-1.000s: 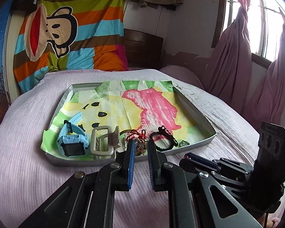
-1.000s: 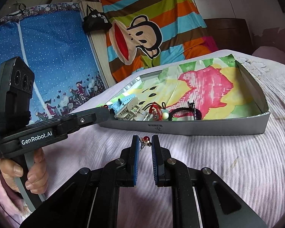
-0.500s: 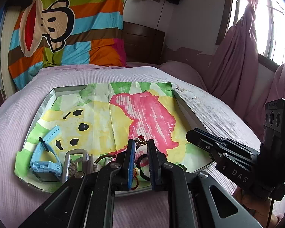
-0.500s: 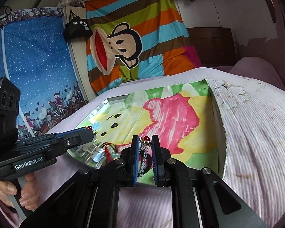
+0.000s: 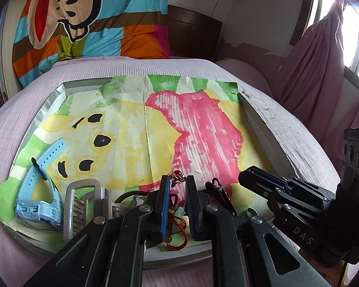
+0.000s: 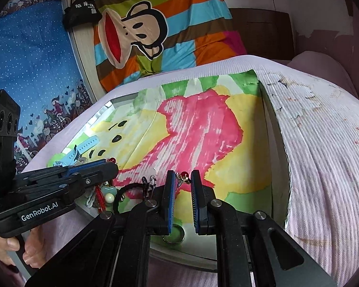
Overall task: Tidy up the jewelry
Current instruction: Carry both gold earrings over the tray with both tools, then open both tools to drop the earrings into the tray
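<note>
While over tray (image 5: 258, 124), earring (image 5: 177, 176) between left tongs (image 5: 177, 186).

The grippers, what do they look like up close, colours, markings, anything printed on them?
Both are black, angular linkages with silver pivot screws; each jaw carries a ribbed blue pad. The left gripper reads "GenRobot.AI" on its side. The right gripper shows "DAS". Each has a black box with three round lenses on top.
</note>
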